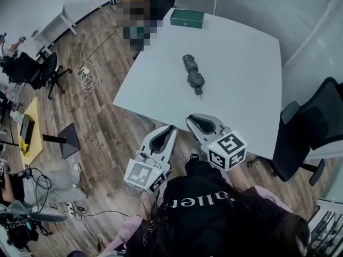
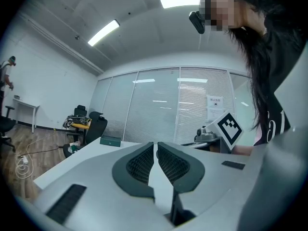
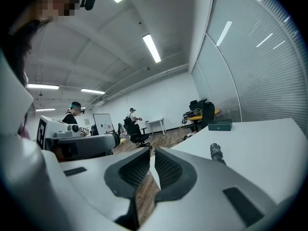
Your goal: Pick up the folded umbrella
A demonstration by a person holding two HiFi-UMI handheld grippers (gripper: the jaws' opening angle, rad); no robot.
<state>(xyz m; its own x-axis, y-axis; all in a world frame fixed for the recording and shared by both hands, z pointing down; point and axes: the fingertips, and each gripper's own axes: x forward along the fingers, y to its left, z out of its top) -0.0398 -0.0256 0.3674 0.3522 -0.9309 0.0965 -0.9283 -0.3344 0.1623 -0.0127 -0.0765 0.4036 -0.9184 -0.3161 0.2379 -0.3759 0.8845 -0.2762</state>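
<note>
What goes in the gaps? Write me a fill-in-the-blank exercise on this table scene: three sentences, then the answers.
1. The folded umbrella lies on the white table, and ____ gripper touches it.
2. The box at the table's far edge is ____ in colour.
3. The left gripper and the right gripper both have their jaws shut with nothing between them; the ____ one is nearer the umbrella.

Missing words: neither; green; right.
</note>
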